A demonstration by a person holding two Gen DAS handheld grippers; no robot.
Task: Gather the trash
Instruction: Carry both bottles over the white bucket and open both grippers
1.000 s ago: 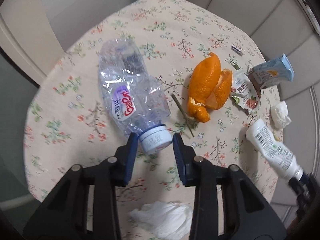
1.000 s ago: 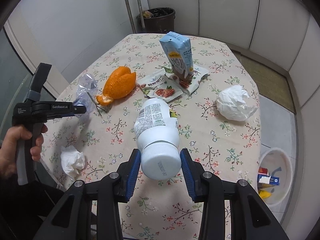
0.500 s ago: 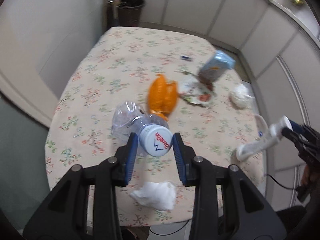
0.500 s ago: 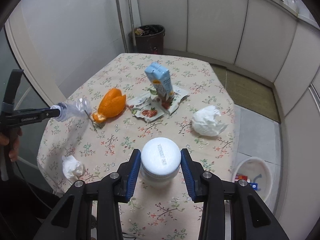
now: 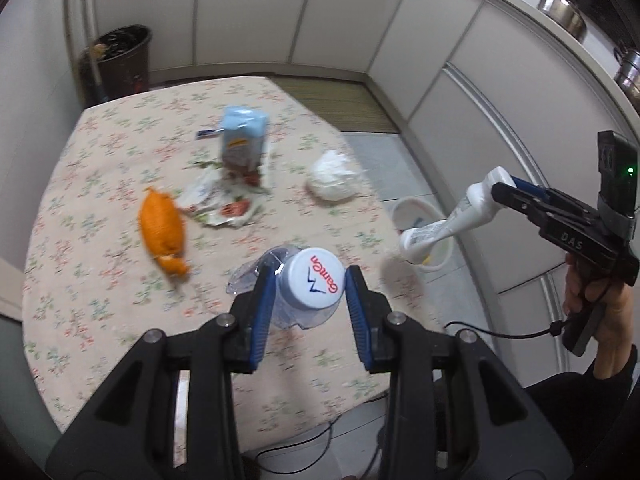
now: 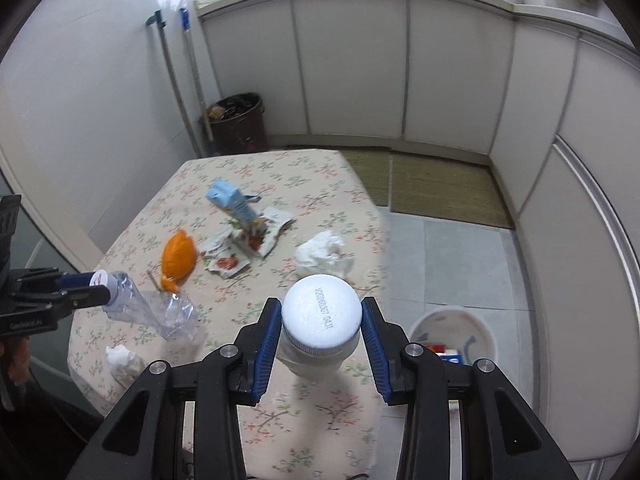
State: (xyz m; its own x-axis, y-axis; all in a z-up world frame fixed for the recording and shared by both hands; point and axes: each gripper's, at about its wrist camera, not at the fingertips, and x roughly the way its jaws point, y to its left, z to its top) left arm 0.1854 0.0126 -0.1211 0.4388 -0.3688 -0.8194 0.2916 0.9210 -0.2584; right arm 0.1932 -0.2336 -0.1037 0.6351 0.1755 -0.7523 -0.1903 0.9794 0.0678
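Left hand-held gripper (image 5: 311, 286) is clamping the crushed clear bottle (image 5: 308, 284) by its cap, above the table (image 5: 100, 280). Right hand-held gripper (image 6: 321, 326) is pinching the white bottle (image 6: 320, 328) above the table's near edge.

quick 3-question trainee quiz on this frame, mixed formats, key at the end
1. True or false: the left tongs grip the crushed clear bottle by its capped end.
2. Which item is held over the white bucket on the floor? A) blue carton B) white squeeze bottle C) orange peel
3. Fill in: the blue carton stands on a torn ____ wrapper.

Key
1. True: the blue-padded fingers close on the cap, and the bottle is off the table.
2. B: the right tongs hold the white squeeze bottle by its cap, out past the table edge.
3. Snack: the snack wrapper lies flat beside the orange peel.
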